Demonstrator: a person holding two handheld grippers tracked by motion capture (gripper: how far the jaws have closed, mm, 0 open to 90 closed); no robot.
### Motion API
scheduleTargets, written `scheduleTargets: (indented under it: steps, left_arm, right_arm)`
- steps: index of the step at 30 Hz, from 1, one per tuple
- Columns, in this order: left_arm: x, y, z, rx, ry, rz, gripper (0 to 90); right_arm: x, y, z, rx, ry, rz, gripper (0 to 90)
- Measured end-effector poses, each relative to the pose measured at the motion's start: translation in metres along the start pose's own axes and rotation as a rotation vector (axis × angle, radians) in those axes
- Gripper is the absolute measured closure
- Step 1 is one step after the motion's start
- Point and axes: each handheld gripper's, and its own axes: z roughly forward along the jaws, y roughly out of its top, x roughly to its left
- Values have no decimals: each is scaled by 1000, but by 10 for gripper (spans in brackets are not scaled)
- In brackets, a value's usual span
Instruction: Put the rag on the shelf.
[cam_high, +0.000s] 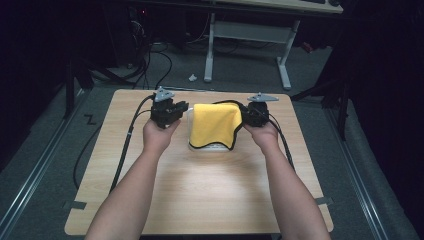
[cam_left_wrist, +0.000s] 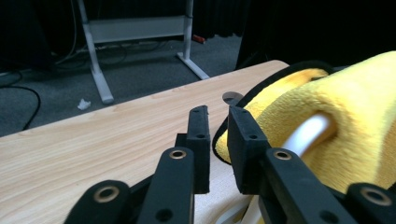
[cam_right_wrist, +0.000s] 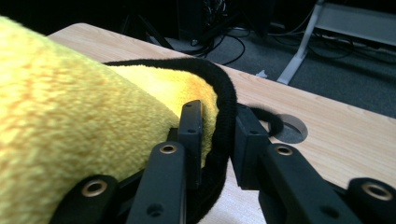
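A yellow cloth (cam_high: 215, 125) with a black border lies draped over a white container (cam_high: 216, 148) at the far middle of the wooden table (cam_high: 200, 195). My right gripper (cam_high: 245, 113) is at the cloth's right side. In the right gripper view it (cam_right_wrist: 217, 109) is shut on the black border of the cloth (cam_right_wrist: 70, 116). My left gripper (cam_high: 184, 107) sits just left of the container. In the left gripper view its jaws (cam_left_wrist: 218, 112) stand a little apart, with the cloth (cam_left_wrist: 350, 116) and the container's white rim (cam_left_wrist: 308, 135) beside the right jaw.
Round holes are cut in the tabletop near each far corner (cam_left_wrist: 232, 97) (cam_right_wrist: 292, 128). Cables trail from both grippers over the table's edges. A white desk frame (cam_high: 250, 32) stands on the grey floor beyond the table.
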Motion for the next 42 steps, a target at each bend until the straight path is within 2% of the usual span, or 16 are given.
scheduleTargets:
  steps: [4, 7, 9, 15, 17, 19, 20, 22, 24, 25, 26, 27, 32, 35, 40, 42]
  left_arm:
    - [-2, 5, -10, -41, 7, -14, 737]
    - [-7, 13, -20, -96, -10, -20, 725]
    - [-11, 18, -22, -106, -32, -32, 706]
    - [-31, 21, -17, -76, -121, -5, 606]
    - [-36, 20, -13, -64, -152, -8, 562]
    - [-39, 17, -8, -29, -130, -6, 547]
    - [-39, 16, -5, -3, -133, -14, 556]
    - [-38, 15, -4, -6, -147, -33, 591]
    - [-40, 18, -5, -21, -153, -36, 709]
    - [-41, 18, -6, -28, -137, -27, 782]
    - [-42, 19, -6, -27, -134, -28, 807]
    - [-42, 19, -6, -24, -142, -38, 809]
    - [-38, 20, -10, -54, -121, -64, 820]
    - [-33, 19, -11, -73, -122, -117, 818]
    - [-25, 15, -14, -87, -110, -150, 815]
    - [-23, 14, -14, -81, -105, -150, 813]
  right_arm:
    - [0, -1, 2, 13, -14, 25, 713]
    - [2, 1, -1, 12, -45, 9, 708]
    - [3, 2, -2, 11, -54, -1, 707]
    - [5, 4, -4, 23, -77, -11, 707]
    - [6, 4, -5, 26, -86, -14, 707]
    - [7, 5, -6, 28, -96, -17, 704]
    - [7, 5, -8, 28, -102, -21, 701]
    - [7, 6, -11, 19, -111, -17, 697]
    - [6, 7, -17, 6, -123, -17, 693]
    - [5, 8, -20, -5, -126, -17, 692]
    - [4, 9, -23, -9, -130, -14, 692]
    - [3, 9, -25, -14, -127, -9, 692]
    - [-1, 8, -39, -32, -139, -4, 688]
    - [-3, 5, -43, -30, -147, -2, 681]
    - [-3, -2, -54, -35, -152, -9, 653]
    - [-1, -5, -60, -34, -144, -14, 630]
